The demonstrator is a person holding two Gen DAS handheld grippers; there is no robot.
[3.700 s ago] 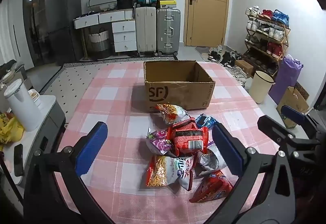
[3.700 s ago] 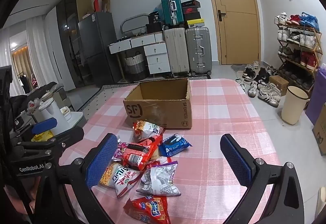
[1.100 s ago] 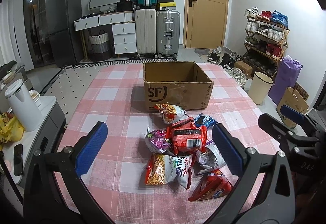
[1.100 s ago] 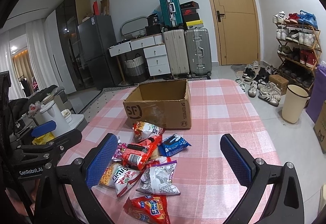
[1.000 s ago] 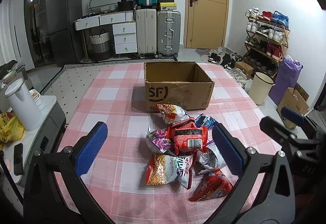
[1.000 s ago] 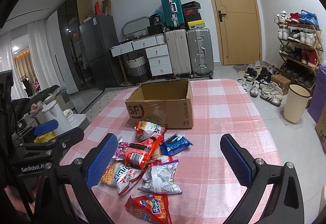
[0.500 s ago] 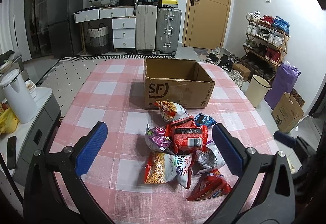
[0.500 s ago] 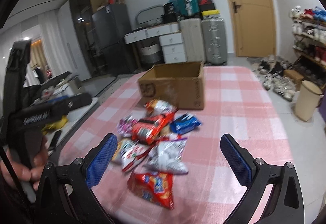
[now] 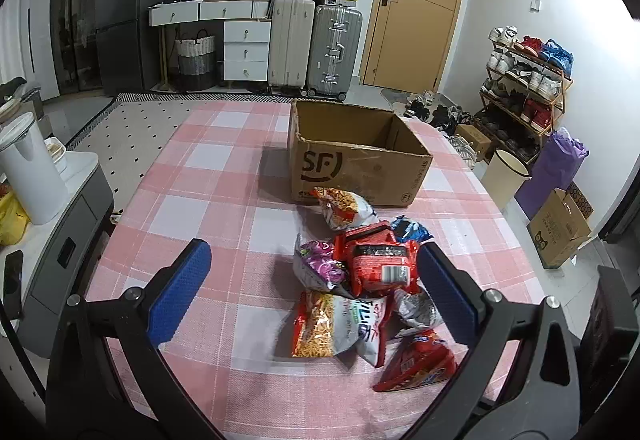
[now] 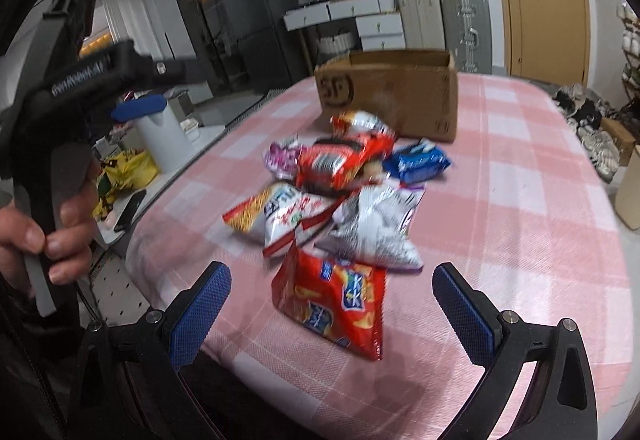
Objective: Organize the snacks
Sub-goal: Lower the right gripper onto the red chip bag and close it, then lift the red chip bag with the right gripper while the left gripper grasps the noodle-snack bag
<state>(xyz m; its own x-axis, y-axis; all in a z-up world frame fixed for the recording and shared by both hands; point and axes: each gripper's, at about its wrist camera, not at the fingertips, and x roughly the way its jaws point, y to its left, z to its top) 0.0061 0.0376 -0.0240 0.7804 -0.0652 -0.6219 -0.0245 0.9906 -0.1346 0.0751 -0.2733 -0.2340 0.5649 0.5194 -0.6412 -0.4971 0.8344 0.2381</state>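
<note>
Cardboard box (image 9: 360, 160) sits open-topped on the table (image 9: 208, 176), pink checked cloth, SF logo on the side facing the cameras. All snack bags lie outside the box, in a loose pile on its near side. Orange-and-white chip bag (image 9: 344, 207) is closest to the box, just at its front wall. Behind that from the box: red noodle pack (image 9: 378, 266) on top of the pile, purple bag (image 9: 316, 266) touching its left edge, blue cookie pack (image 9: 410, 230) at its right. Farther from the box: a white-and-orange bag (image 9: 338, 324) of stick snacks, a silver bag (image 10: 374, 228) beside it, and farthest from the box a red chip bag (image 10: 334, 306), alone at the pile's near end.

Left gripper (image 9: 312, 296): jaws spread wide, nothing between the blue pads, hovering over the table on the near side of the pile, well apart from the box. Right gripper (image 10: 332, 308): jaws also wide apart, holding nothing; red chip bag appears between the pads in the right wrist view, contact can't be told. That view is motion-blurred. Left hand (image 10: 52, 236) shows at its left edge, gripping the left gripper's handle.
</note>
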